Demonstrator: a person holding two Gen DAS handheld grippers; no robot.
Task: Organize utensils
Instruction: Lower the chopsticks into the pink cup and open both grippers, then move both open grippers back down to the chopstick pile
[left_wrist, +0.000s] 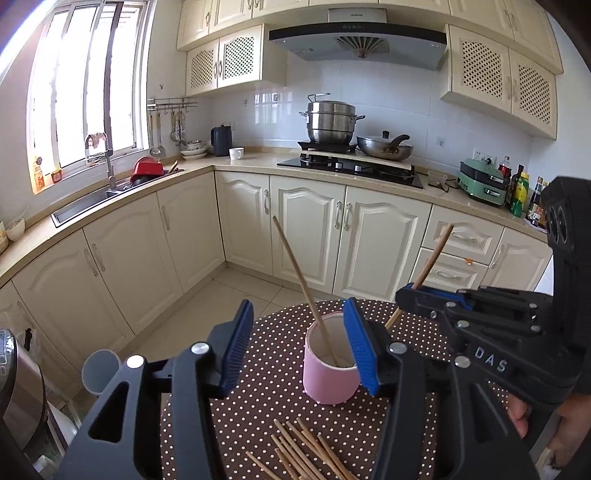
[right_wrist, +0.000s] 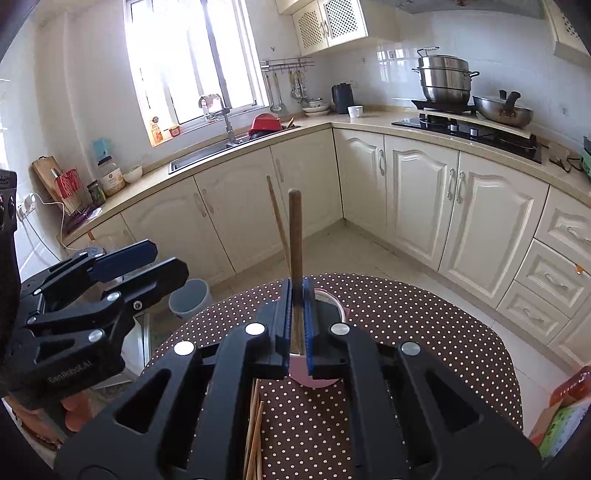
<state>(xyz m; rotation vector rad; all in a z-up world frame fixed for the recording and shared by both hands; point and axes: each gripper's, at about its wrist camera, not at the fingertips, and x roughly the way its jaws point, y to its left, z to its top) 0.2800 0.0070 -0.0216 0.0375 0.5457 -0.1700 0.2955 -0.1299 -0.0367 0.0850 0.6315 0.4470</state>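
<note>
While its blue pads (right_wrist: 308, 325) are clamping a brown chopstick (right_wrist: 295, 236), the right gripper (right_wrist: 300, 325) is holding that stick upright just over the pink cup (left_wrist: 330, 365) (the cup is mostly hiding behind the jaws in the right wrist view). The left gripper (left_wrist: 299, 347) is sitting with its fingers spread wide and nothing between them, its right pad (left_wrist: 360, 347) just beside the cup rim; contact is unclear. One lighter chopstick (left_wrist: 299, 273) is already leaning inside the cup, tilting up and to the left. A loose pile of chopsticks (left_wrist: 306, 454) is lying on the polka-dot tablecloth (left_wrist: 266, 387) nearer the camera, apart from the cup. Kitchen cabinets (left_wrist: 306, 229) and a stove (left_wrist: 351, 170) are filling the background.
</note>
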